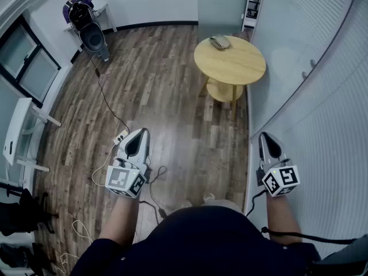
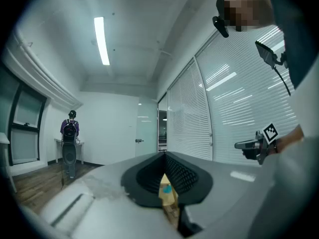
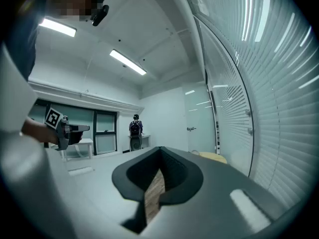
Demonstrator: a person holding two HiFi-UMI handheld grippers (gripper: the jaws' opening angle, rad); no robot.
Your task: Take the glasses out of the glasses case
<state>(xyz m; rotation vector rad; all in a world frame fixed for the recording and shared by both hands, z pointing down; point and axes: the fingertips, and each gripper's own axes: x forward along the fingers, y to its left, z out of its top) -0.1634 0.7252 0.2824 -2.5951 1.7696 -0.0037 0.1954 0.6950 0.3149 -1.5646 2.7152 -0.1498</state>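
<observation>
Two claws showed in the lower part of the head view, both held above the wooden floor [image 1: 167, 96] and well apart from the task's thing. The left claw [image 1: 140, 133] was at the lower left of the frame. The right claw [image 1: 265, 135] was at the lower right, just beside the white slatted wall [image 1: 322, 125].

In its own view, the left claw had its dark pads pressed together at the tip, with only a thin slit below them, and it gripped nothing. The right claw looked the same in its view: pads together, a narrow slit showing floor planks, nothing held.

The glasses case [image 1: 219, 41] lay on the round yellow worktop [image 1: 236, 68] in the upper middle of the frame, near the far edge of that worktop. It was a small grey shape, too small for me to tell if its lid was up or down, and the glasses themselves did not show.

Through the slit of the left claw I saw a bit of yellow with a small blue spot, but I could not tell what it was.

A person [image 1: 77, 10] with a backpack stood at the upper left of the frame. Thin cables [image 1: 102, 94] ran over the floor from there down toward the left claw.
</observation>
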